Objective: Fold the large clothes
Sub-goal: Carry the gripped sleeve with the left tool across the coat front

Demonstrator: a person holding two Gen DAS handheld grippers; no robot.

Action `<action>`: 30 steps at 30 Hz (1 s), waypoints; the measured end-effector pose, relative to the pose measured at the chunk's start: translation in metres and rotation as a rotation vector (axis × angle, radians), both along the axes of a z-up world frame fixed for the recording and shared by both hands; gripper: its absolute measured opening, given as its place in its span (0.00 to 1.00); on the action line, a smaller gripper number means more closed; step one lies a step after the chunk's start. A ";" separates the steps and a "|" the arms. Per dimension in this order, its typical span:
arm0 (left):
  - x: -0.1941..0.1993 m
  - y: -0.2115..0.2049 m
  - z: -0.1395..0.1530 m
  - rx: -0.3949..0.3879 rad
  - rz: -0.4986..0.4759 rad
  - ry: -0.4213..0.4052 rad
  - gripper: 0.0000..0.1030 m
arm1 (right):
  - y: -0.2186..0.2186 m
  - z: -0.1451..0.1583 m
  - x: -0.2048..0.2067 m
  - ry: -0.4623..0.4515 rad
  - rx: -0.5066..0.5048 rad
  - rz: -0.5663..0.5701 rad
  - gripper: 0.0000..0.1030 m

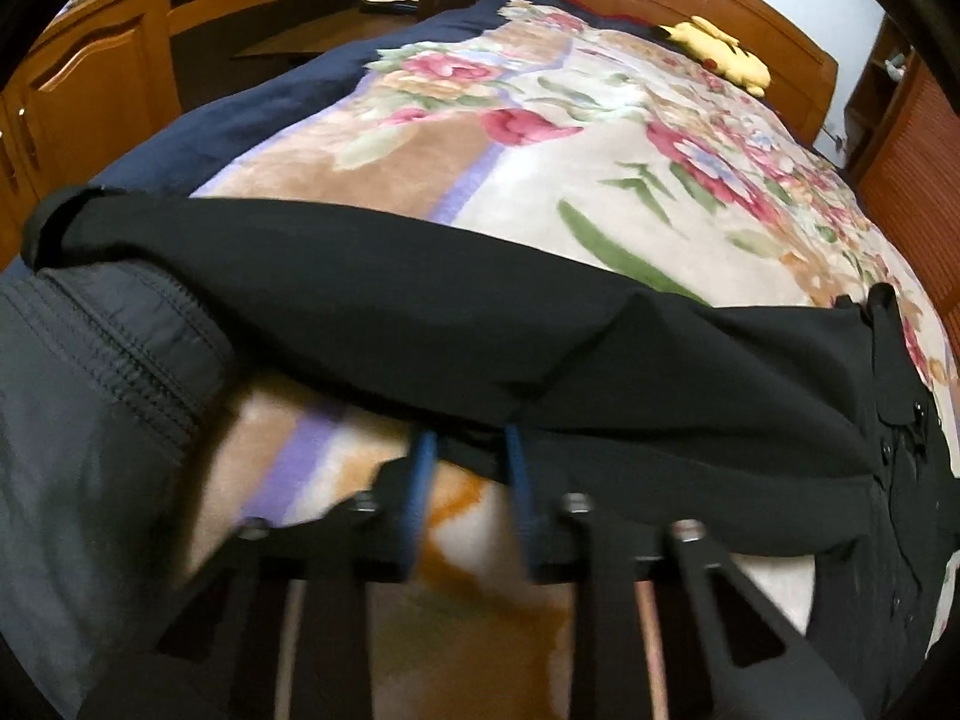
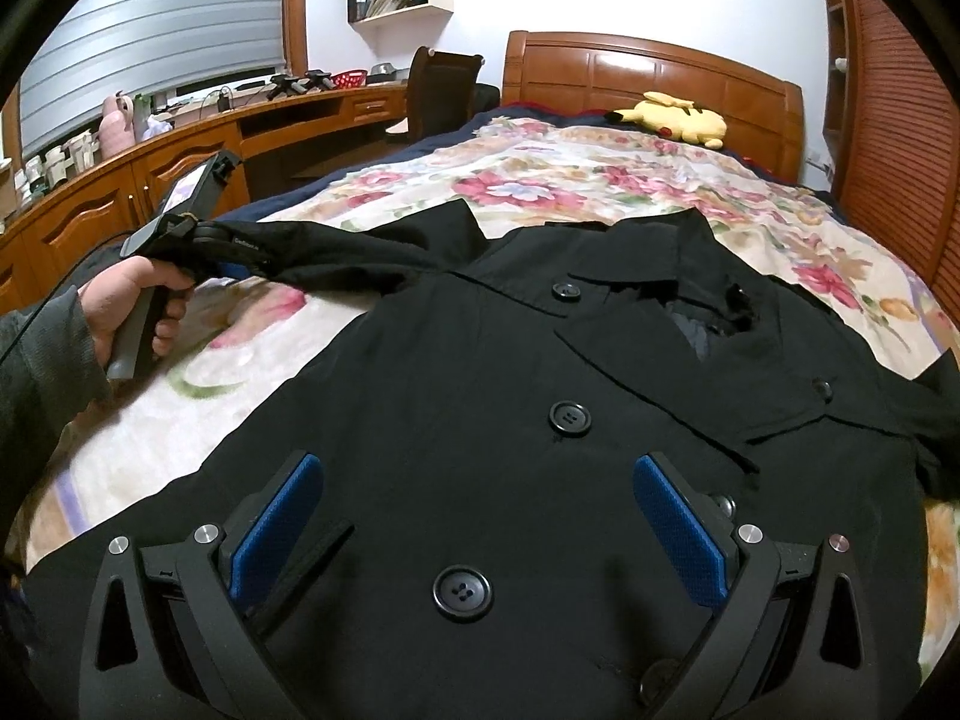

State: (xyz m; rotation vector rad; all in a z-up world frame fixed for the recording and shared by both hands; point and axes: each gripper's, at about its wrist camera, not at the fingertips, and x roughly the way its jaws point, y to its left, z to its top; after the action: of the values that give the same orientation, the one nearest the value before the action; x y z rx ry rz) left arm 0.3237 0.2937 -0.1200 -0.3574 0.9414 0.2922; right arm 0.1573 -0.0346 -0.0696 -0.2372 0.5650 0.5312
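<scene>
We see even, soft indoor light with faint shadows. Glare sits on the headboard. Both views bulge, with dark corners and bent edges. The left wrist view smears along its lower edge and on the sleeve; the right wrist view stays sharp. The coat swallows detail.

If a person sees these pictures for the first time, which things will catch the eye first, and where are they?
First, the black coat with big buttons, spread front up on the flowered blanket of the bed. Next, the left hand-held gripper, shut on the coat's sleeve at the left. Then the yellow plush toy by the wooden headboard.
</scene>
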 end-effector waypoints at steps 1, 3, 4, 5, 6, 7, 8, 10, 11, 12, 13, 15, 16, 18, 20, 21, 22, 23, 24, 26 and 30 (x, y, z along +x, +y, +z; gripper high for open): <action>0.000 -0.003 0.003 0.001 -0.011 -0.007 0.07 | -0.001 0.000 0.000 0.000 0.002 0.000 1.00; -0.001 -0.010 0.010 0.044 -0.017 -0.004 0.05 | -0.002 0.001 -0.001 -0.002 0.003 0.000 1.00; -0.003 -0.016 0.016 0.083 -0.020 -0.002 0.04 | -0.003 0.001 -0.001 -0.004 0.002 -0.001 1.00; -0.005 -0.021 0.022 0.109 -0.024 -0.006 0.04 | -0.003 0.001 -0.002 -0.007 -0.001 -0.002 1.00; -0.007 -0.022 0.026 0.114 -0.025 -0.016 0.04 | -0.003 0.001 -0.002 -0.008 -0.005 -0.004 1.00; -0.011 -0.024 0.034 0.118 -0.026 -0.030 0.04 | -0.003 0.001 -0.002 -0.007 -0.005 -0.007 1.00; -0.015 -0.028 0.043 0.134 -0.029 -0.043 0.04 | -0.004 0.002 -0.002 -0.005 -0.002 -0.009 1.00; -0.022 -0.038 0.058 0.170 -0.044 -0.068 0.04 | -0.006 0.004 -0.003 -0.011 -0.004 -0.013 1.00; -0.027 -0.046 0.069 0.183 -0.061 -0.086 0.04 | -0.007 0.005 -0.005 -0.017 -0.006 -0.014 1.00; -0.032 -0.052 0.077 0.186 -0.077 -0.101 0.04 | -0.008 0.007 -0.006 -0.023 -0.007 -0.015 1.00; -0.035 -0.056 0.082 0.192 -0.088 -0.110 0.04 | -0.011 0.008 -0.008 -0.029 -0.006 -0.018 1.00; -0.045 -0.074 0.097 0.210 -0.122 -0.137 0.04 | -0.016 0.010 -0.009 -0.038 -0.006 -0.025 1.00; -0.047 -0.079 0.101 0.212 -0.134 -0.145 0.04 | -0.019 0.011 -0.010 -0.042 -0.008 -0.034 1.00; -0.054 -0.096 0.110 0.221 -0.171 -0.162 0.04 | -0.025 0.012 -0.010 -0.044 -0.009 -0.052 1.00; -0.061 -0.117 0.118 0.238 -0.221 -0.175 0.04 | -0.032 0.013 -0.011 -0.047 -0.006 -0.070 1.00; -0.063 -0.123 0.120 0.240 -0.236 -0.179 0.04 | -0.034 0.015 -0.012 -0.050 -0.004 -0.078 1.00; -0.065 -0.132 0.123 0.241 -0.259 -0.183 0.04 | -0.037 0.016 -0.013 -0.053 -0.001 -0.085 1.00; -0.069 -0.142 0.127 0.242 -0.287 -0.192 0.04 | -0.039 0.017 -0.014 -0.056 0.000 -0.090 1.00; -0.073 -0.151 0.131 0.247 -0.307 -0.198 0.04 | -0.041 0.018 -0.015 -0.059 0.003 -0.095 1.00; -0.082 -0.173 0.138 0.261 -0.361 -0.211 0.04 | -0.044 0.019 -0.017 -0.060 0.010 -0.102 1.00; -0.103 -0.205 0.140 0.285 -0.434 -0.212 0.04 | -0.047 0.019 -0.021 -0.058 0.009 -0.103 1.00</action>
State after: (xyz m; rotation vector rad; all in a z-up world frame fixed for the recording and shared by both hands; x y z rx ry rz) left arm 0.2212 0.0888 0.0197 0.0812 0.7334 -0.0125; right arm 0.1366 -0.0819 -0.0507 -0.2129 0.5158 0.4258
